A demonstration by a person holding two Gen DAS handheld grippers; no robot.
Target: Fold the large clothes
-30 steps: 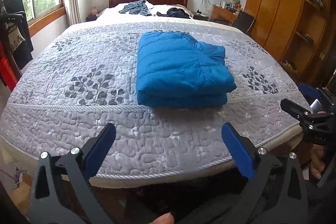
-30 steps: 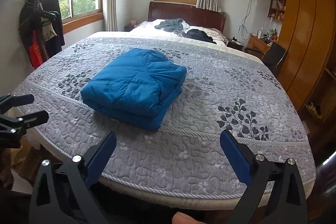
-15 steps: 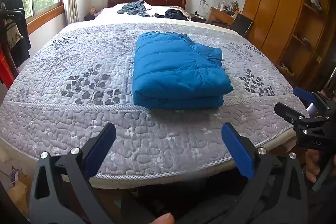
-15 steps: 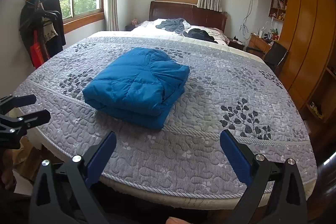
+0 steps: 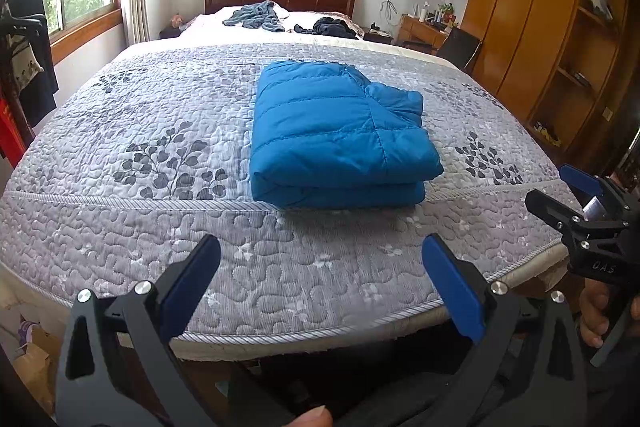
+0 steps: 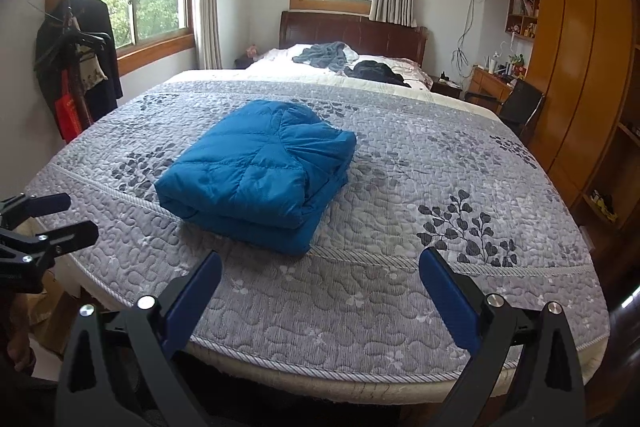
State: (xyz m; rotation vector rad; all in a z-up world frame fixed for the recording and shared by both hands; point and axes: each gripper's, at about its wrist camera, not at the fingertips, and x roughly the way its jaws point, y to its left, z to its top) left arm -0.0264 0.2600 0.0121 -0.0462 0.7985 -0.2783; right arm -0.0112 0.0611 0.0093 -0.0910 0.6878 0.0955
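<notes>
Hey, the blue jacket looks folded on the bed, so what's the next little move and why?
Probably keep both grippers back and leave it alone. The blue jacket already lies as a compact folded stack on the quilt, and the left gripper and right gripper are open, empty and near the foot edge, short of it.

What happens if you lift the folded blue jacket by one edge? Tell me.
The jacket looks puffy and quilted, so it is probably light and floppy. Lifted by one edge, its stacked layers would likely sag and unfold. The shell looks smooth, so it may slip between fingers.
</notes>
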